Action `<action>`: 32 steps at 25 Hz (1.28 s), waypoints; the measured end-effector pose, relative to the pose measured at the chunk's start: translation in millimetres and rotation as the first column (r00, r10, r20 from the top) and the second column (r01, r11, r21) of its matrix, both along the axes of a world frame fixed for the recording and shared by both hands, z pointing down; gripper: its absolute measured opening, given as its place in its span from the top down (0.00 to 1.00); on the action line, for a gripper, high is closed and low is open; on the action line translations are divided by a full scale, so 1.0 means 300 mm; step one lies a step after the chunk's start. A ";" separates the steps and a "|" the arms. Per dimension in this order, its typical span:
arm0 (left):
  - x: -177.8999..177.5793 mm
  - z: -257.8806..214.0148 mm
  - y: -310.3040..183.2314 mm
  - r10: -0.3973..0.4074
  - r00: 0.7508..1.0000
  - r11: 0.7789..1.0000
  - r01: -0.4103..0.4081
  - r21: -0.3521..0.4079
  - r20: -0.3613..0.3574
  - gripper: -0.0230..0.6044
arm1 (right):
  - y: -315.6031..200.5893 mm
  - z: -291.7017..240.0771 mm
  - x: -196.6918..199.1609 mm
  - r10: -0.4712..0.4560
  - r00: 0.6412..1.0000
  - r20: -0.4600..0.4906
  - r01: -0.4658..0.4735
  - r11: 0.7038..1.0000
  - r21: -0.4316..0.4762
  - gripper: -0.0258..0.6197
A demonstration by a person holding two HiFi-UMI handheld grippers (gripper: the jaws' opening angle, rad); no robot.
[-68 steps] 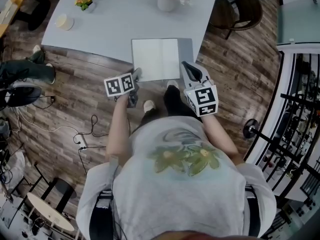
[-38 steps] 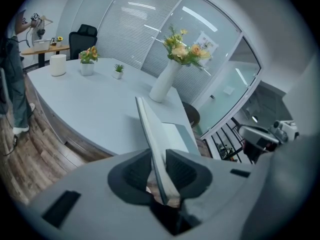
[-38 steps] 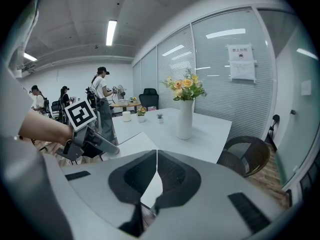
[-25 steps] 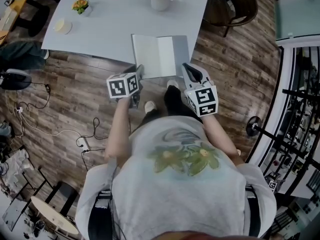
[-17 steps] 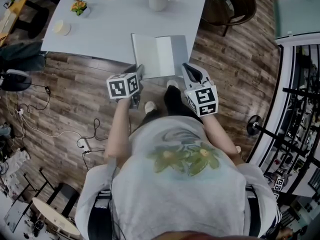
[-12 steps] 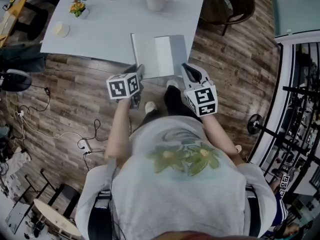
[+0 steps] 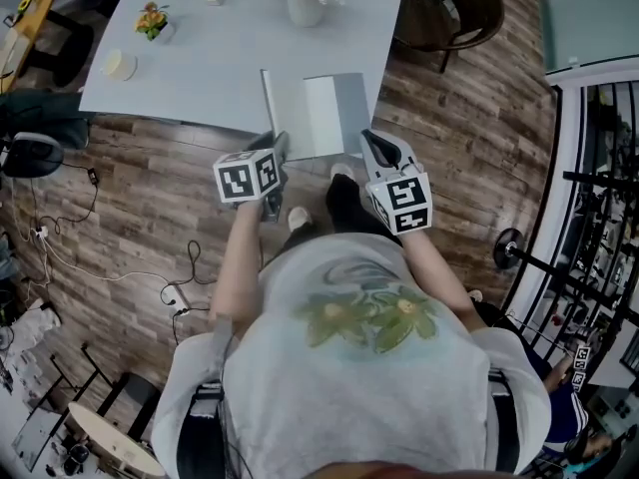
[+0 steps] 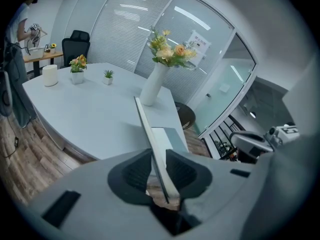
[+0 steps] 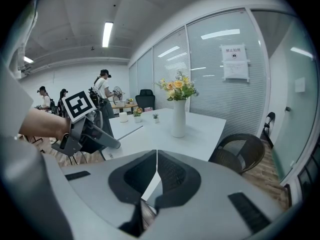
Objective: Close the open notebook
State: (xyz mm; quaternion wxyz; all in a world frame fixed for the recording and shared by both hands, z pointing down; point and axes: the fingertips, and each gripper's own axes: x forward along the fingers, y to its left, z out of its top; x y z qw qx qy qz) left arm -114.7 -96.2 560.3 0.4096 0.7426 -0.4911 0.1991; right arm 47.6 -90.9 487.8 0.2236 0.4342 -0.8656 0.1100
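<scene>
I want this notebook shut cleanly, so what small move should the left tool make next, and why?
Probably swing the left tool rightward and down, laying the raised left half onto the flat right half. The tool is clamped on that half, which stands roughly upright, so the closing looks only halfway done.

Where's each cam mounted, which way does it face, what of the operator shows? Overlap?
Head view: on the person's head, facing steeply down at table and notebook; shows torso, forearms, left hand-held gripper, right hand-held gripper.
Left gripper view: on the left hand-held gripper, facing along its jaws, shut on the notebook's raised cover, toward the vase.
Right gripper view: on the right hand-held gripper, jaws together, facing the vase; left hand-held gripper and hand at left.
Shared: both gripper views see vase and table.
</scene>
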 end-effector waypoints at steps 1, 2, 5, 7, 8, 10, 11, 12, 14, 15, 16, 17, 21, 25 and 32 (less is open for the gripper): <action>0.004 -0.002 -0.001 -0.001 1.000 1.000 0.001 0.000 -0.003 0.81 | -0.001 0.000 0.002 0.001 1.000 0.000 -0.001 1.000 0.000 0.93; 0.009 -0.004 -0.002 -0.001 1.000 1.000 0.001 -0.001 -0.005 0.81 | -0.003 0.000 0.005 0.001 1.000 0.000 -0.001 1.000 0.000 0.93; 0.020 -0.009 -0.005 0.001 1.000 1.000 -0.001 -0.003 -0.008 0.81 | -0.010 0.001 0.011 0.005 1.000 -0.001 -0.005 1.000 -0.001 0.93; 0.025 -0.013 -0.006 0.004 1.000 1.000 -0.004 -0.004 -0.008 0.81 | -0.013 0.002 0.013 0.008 1.000 0.000 -0.008 1.000 -0.003 0.93; 0.027 -0.015 -0.005 0.005 1.000 1.000 -0.005 -0.004 -0.009 0.81 | -0.014 0.003 0.013 0.009 1.000 0.002 -0.009 1.000 -0.005 0.93; 0.034 -0.017 -0.004 0.007 1.000 1.000 -0.007 -0.003 -0.014 0.81 | -0.015 0.004 0.013 0.011 1.000 0.004 -0.011 1.000 -0.005 0.93; 0.038 -0.019 -0.003 0.009 1.000 1.000 -0.009 -0.001 -0.016 0.81 | -0.016 0.004 0.013 0.011 1.000 0.005 -0.011 1.000 -0.004 0.93; 0.042 -0.020 -0.002 0.011 1.000 1.000 -0.011 0.000 -0.017 0.81 | -0.016 0.004 0.013 0.011 1.000 0.006 -0.011 1.000 -0.004 0.93; 0.049 -0.023 -0.001 0.012 1.000 1.000 -0.012 0.003 -0.019 0.81 | -0.017 0.005 0.015 0.012 1.000 0.007 -0.012 1.000 -0.006 0.93; 0.052 -0.025 -0.002 0.012 1.000 1.000 -0.012 0.005 -0.020 0.81 | -0.018 0.005 0.015 0.013 1.000 0.007 -0.013 1.000 -0.006 0.93; 0.055 -0.026 -0.003 0.013 1.000 1.000 -0.013 0.006 -0.022 0.81 | -0.019 0.005 0.016 0.013 1.000 0.008 -0.013 1.000 -0.007 0.93; 0.058 -0.028 -0.004 0.014 1.000 1.000 -0.013 0.006 -0.024 0.81 | -0.020 0.004 0.017 0.013 1.000 0.009 -0.013 1.000 -0.007 0.93; 0.065 -0.032 -0.006 0.016 0.999 1.000 -0.016 0.008 -0.035 0.81 | -0.022 0.003 0.019 0.016 1.000 0.012 -0.015 1.000 -0.009 0.93; 0.072 -0.035 -0.005 0.018 0.999 1.000 -0.017 0.010 -0.043 0.81 | -0.021 0.006 0.022 0.019 1.000 0.014 -0.019 1.000 -0.012 0.93; 0.080 -0.037 -0.007 0.028 0.998 1.000 -0.028 0.010 -0.052 0.81 | -0.025 0.012 0.019 0.022 1.000 0.015 -0.022 1.000 -0.019 0.93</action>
